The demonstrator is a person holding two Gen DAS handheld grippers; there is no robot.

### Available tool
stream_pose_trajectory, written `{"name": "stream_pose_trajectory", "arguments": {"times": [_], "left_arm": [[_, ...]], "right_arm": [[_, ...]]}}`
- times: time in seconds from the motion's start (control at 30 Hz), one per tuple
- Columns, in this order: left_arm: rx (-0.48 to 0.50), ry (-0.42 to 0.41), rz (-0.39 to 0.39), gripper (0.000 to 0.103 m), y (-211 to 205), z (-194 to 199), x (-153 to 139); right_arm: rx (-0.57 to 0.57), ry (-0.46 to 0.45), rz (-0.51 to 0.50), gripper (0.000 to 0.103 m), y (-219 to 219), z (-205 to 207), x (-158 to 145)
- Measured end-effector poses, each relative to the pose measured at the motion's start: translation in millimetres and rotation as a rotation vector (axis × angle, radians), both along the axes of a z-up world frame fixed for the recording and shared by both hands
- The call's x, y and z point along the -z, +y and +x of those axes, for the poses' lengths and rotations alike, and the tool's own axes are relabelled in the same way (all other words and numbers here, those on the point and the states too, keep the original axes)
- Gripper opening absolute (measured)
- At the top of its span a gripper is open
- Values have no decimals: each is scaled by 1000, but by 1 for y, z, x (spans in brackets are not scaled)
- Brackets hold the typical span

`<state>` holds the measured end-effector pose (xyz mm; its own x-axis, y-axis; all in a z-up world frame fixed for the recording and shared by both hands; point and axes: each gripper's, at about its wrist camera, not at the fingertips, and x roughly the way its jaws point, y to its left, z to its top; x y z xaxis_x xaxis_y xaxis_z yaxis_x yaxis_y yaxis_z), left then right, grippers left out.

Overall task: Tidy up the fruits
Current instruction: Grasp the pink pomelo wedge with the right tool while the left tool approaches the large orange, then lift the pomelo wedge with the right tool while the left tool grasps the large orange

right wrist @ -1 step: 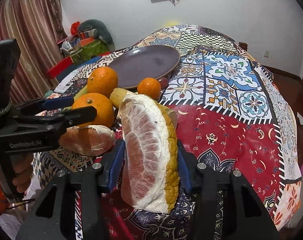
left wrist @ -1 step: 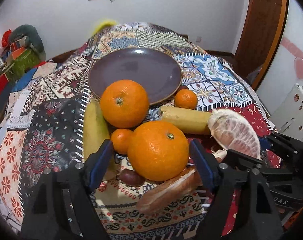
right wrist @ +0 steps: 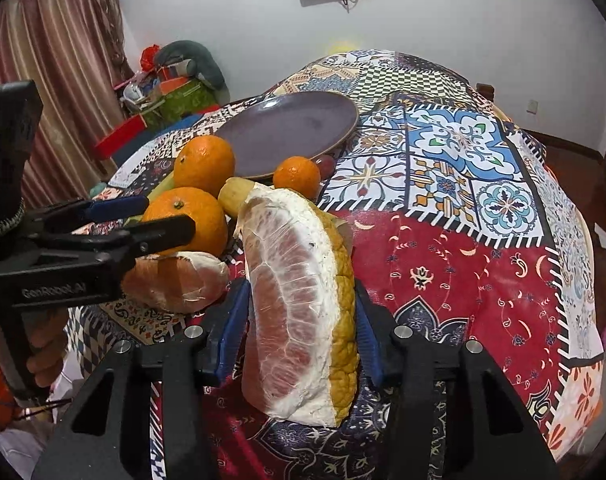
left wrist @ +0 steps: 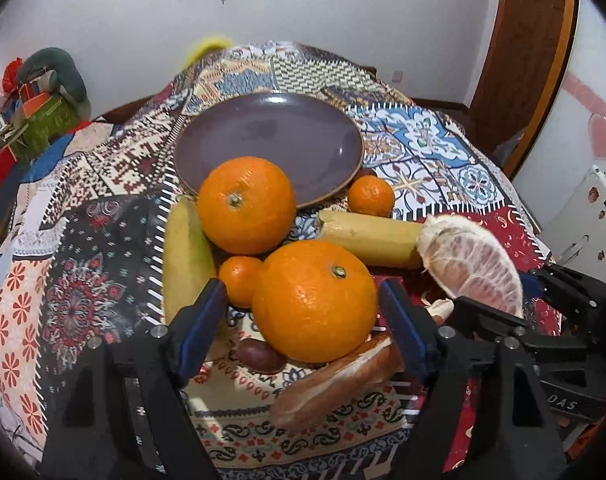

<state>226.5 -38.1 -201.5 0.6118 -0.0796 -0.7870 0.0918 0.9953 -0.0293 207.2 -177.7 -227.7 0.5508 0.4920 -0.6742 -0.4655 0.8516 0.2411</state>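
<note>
My left gripper (left wrist: 303,316) is open, its blue pads on either side of a large orange (left wrist: 315,300) without touching it; it also shows in the right wrist view (right wrist: 143,216). My right gripper (right wrist: 301,320) is shut on a pomelo wedge (right wrist: 299,300), held upright, which also shows in the left wrist view (left wrist: 473,264). A second large orange (left wrist: 246,204), two small oranges (left wrist: 370,196) (left wrist: 239,280), two bananas (left wrist: 185,256) (left wrist: 371,238), a peeled pomelo piece (right wrist: 175,284) and a dark date (left wrist: 259,354) lie before the purple plate (left wrist: 303,120).
The round table is covered by a patchwork cloth (right wrist: 463,240). A pile of boxes and bags (right wrist: 171,88) stands by the wall at the left, next to a curtain (right wrist: 51,80). A wooden door (left wrist: 523,60) is at the right.
</note>
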Motion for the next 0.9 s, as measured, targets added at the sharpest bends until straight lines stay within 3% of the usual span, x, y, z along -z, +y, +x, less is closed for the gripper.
{"name": "stream_pose_trajectory", "arguments": {"times": [0.23, 0.37, 0.53, 0.73, 0.9], "left_arm": [[-43, 80, -45, 78, 1, 18, 10], [-61, 75, 3, 78, -7, 19, 12], [-32, 65, 31, 69, -12, 17, 9], [-14, 78, -12, 68, -5, 17, 5], [-7, 18, 38, 68, -6, 10, -9]], "right_arm": [[20, -16, 28, 46, -7, -2, -3], [17, -17, 40, 46, -6, -2, -3], [24, -16, 48, 46, -11, 0, -3], [29, -36, 42, 46, -13, 0, -8], [32, -45, 30, 46, -12, 4, -13]]}}
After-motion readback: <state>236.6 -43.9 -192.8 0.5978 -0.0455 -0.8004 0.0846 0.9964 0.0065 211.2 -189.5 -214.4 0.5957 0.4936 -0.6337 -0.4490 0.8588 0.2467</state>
